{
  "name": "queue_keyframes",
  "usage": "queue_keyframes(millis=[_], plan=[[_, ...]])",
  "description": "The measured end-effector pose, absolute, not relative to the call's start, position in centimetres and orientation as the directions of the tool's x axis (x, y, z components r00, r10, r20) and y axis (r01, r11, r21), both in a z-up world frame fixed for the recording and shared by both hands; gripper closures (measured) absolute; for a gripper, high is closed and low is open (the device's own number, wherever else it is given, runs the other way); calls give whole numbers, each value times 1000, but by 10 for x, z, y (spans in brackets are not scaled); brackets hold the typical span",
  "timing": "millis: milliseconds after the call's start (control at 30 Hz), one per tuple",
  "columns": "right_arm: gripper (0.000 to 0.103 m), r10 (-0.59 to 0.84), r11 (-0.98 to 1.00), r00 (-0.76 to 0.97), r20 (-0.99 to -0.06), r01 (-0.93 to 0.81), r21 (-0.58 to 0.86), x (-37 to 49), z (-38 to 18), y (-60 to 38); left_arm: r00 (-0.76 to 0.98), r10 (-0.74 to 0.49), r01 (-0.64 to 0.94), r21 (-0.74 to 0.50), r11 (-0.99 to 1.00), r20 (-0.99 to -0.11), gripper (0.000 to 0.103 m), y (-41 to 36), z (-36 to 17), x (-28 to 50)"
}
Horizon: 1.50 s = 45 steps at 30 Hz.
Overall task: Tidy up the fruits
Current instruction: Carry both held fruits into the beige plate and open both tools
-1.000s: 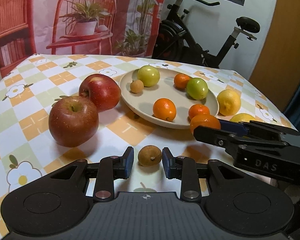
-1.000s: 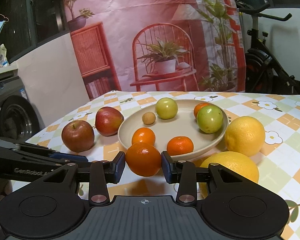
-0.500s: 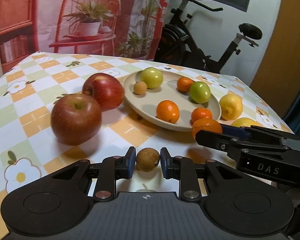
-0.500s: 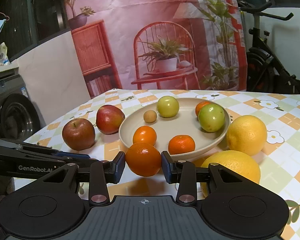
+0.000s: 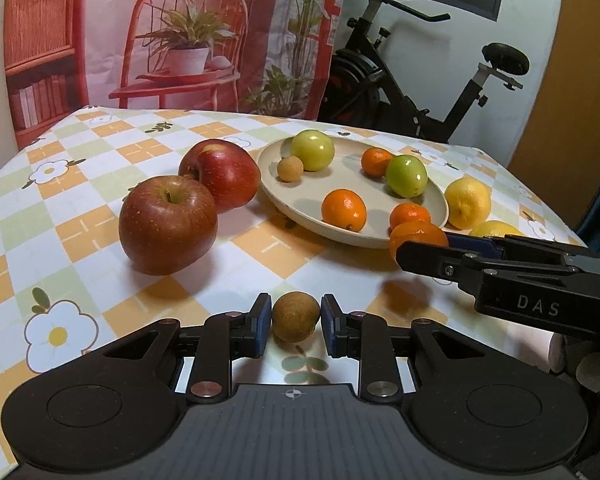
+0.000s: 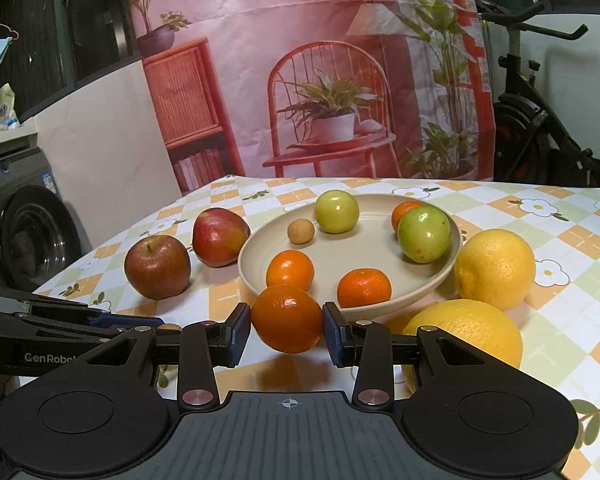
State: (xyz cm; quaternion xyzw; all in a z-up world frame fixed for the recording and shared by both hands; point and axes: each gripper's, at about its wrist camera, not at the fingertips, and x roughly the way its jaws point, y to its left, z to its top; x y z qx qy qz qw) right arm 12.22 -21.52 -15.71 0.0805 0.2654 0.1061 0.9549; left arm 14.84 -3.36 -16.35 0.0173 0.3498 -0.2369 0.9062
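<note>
My left gripper [image 5: 295,322] is shut on a small brown round fruit [image 5: 296,314], held just above the checked tablecloth near the front edge. My right gripper [image 6: 287,330] is shut on an orange [image 6: 287,318], lifted a little off the cloth just in front of the beige plate [image 6: 340,248]. From the left wrist view the right gripper [image 5: 420,250] comes in from the right with the orange [image 5: 416,234] beside the plate's [image 5: 360,188] near rim. The plate carries two green fruits, three small oranges and one small brown fruit.
Two red apples [image 5: 168,224] [image 5: 220,174] stand left of the plate. Two yellow citrus fruits [image 6: 494,268] [image 6: 464,336] lie to its right, the nearer one close to my right gripper's finger. An exercise bike [image 5: 420,92] stands beyond the table's far edge.
The left gripper's jaws have come together on the small brown fruit and lifted it slightly off the cloth. The right gripper and its orange have stayed put.
</note>
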Motion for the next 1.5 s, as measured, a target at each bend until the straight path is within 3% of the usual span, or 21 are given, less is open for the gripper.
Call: queue_keyframes(millis=[567,900,1100,1300,1500], plan=[[67,247,964,835,-492,-162,210,123,-157,-214,650,-419,448,-125,885,-634,75,-32,-160,146],[67,215,974,828,-518,-140,181,125,-156,-208,693,-428,473,-82,877,-580,75,-38,-132,150],[67,222,973,854,-471,-160,167,126,-129,-212,721,-440,478,-77,875,-535,75,-45,-109,167],[67,161,987,867,-471,-152,58,147,-103,-230,734,-442,500,-29,866,-515,75,-67,-96,192],[67,79,994,834,-546,-106,-19,177,-111,-244,700,-426,489,-49,871,-573,75,-85,-105,224]])
